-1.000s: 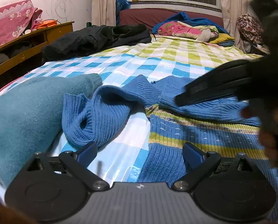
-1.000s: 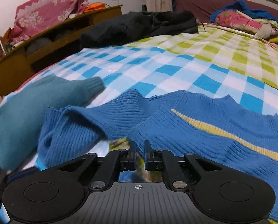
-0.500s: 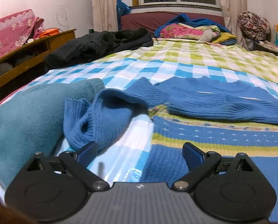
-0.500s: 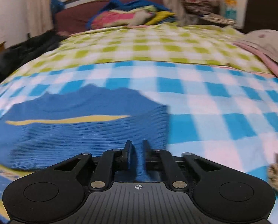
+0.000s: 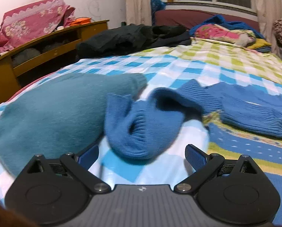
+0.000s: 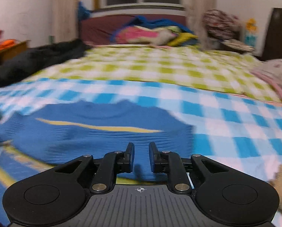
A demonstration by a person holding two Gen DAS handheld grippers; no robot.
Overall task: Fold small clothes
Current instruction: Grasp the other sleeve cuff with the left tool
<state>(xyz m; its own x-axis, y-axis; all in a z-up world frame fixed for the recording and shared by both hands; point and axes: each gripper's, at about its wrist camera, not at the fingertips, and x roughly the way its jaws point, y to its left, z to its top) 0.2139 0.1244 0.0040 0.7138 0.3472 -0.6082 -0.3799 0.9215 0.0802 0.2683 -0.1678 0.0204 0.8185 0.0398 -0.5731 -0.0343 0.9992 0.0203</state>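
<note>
A small blue knit sweater with yellow-green stripes (image 5: pixel 254 113) lies on the checked bedsheet (image 5: pixel 178 70). Its left sleeve (image 5: pixel 141 128) is bunched up just ahead of my left gripper (image 5: pixel 141 155), which is open and empty, the sleeve's end between the fingers' lines. In the right wrist view the sweater (image 6: pixel 95 132) lies folded over, with a yellow stripe across it. My right gripper (image 6: pixel 141 157) hovers low over its near part, fingers a small gap apart, holding nothing.
A teal knit garment (image 5: pixel 51 109) lies left of the sleeve. Black clothes (image 5: pixel 129 37) and a pile of bedding (image 5: pixel 222 32) lie at the far end. A wooden shelf (image 5: pixel 46 45) stands left of the bed. A beige item (image 6: pixel 281 191) lies at the right.
My right gripper has swung back left over the sweater and its fingers have parted slightly. My left gripper has moved forward and left toward the bunched sleeve.
</note>
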